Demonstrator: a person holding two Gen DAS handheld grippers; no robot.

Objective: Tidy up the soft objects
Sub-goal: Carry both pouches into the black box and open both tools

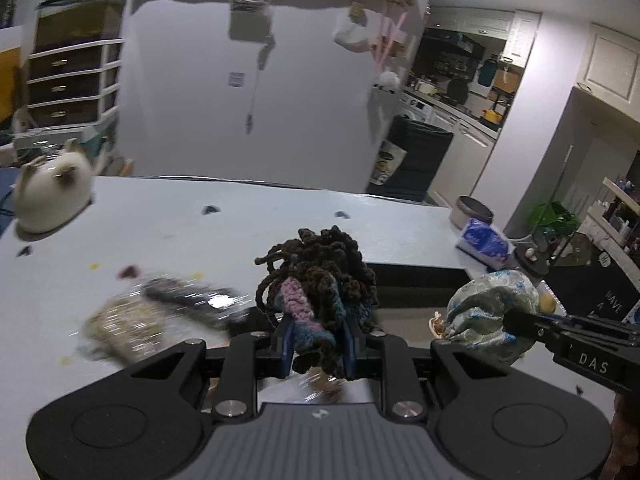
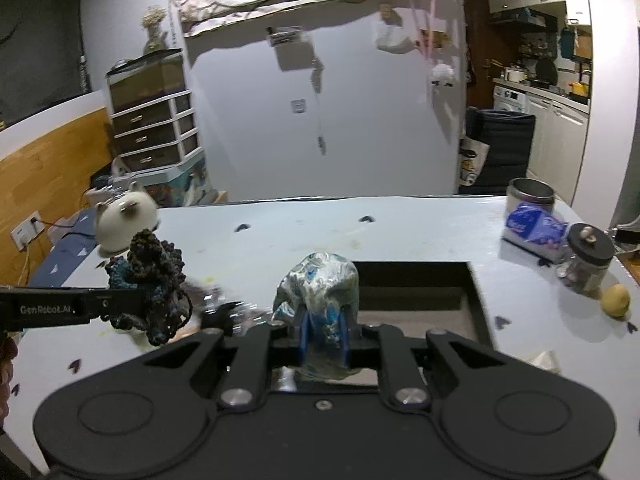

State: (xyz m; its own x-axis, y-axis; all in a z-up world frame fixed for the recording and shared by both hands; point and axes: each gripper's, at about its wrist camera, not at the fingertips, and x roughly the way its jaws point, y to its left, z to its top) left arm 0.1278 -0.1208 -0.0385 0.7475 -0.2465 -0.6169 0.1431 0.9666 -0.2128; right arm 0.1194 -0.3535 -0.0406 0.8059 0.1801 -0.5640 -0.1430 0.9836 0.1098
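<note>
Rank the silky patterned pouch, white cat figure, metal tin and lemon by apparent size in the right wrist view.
1. silky patterned pouch, though it sits closest to the camera, held by the right hand-held gripper, so that inflates it.
2. white cat figure.
3. metal tin.
4. lemon.

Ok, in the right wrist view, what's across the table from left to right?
White cat plush → crocheted yarn bundle → silky patterned pouch → metal tin → tissue pack → black-lidded jar → lemon.

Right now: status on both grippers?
Left gripper shut on crochet bundle. Right gripper shut on silk pouch. Both lifted over the box; nothing blocking.
</note>
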